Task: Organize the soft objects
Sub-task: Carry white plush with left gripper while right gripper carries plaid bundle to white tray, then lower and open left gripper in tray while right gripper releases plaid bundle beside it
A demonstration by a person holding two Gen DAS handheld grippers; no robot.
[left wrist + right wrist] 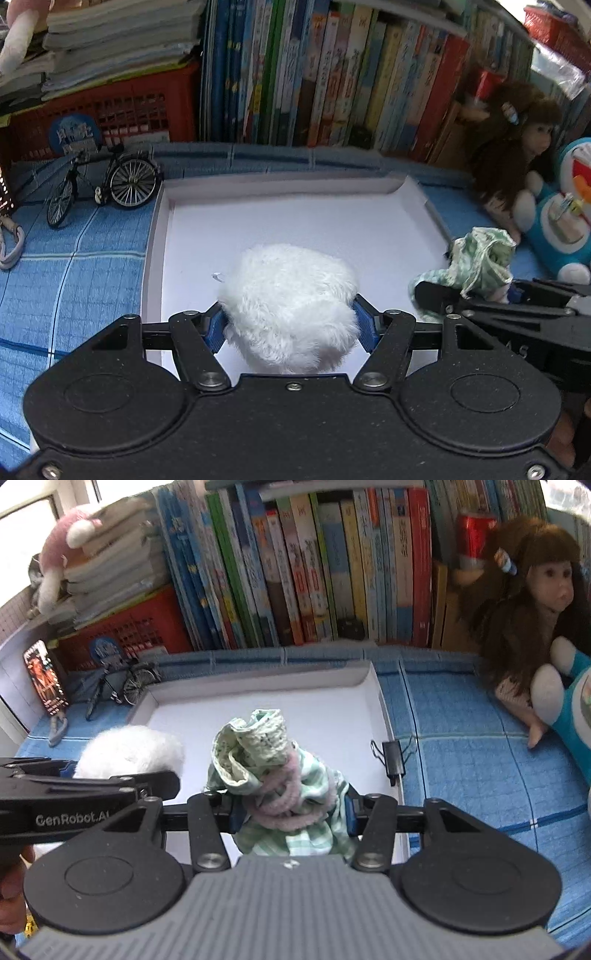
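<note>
A row of upright books (pixel 332 77) is lining the back wall. To its left, a red plastic crate (pixel 110 107) is carrying a stack of paperbacks (pixel 118 37), and a pink-and-white plush (pixel 62 554) is lying beside that stack. A miniature bicycle (pixel 99 184) is standing on the blue checked cloth (pixel 74 277) before the crate. A long-haired doll (pixel 535 602) is leaning at the right, touching a blue cartoon-cat plush (pixel 565 214). A red can (pixel 474 539), probably a drink, is showing behind the doll. A black binder clip (pixel 393 760) is gripping the tray's right rim.

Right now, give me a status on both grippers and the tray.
Left gripper shut on white fluff. Right gripper shut on green cloth. Both over the tray. Binder clip on tray's right rim.
</note>
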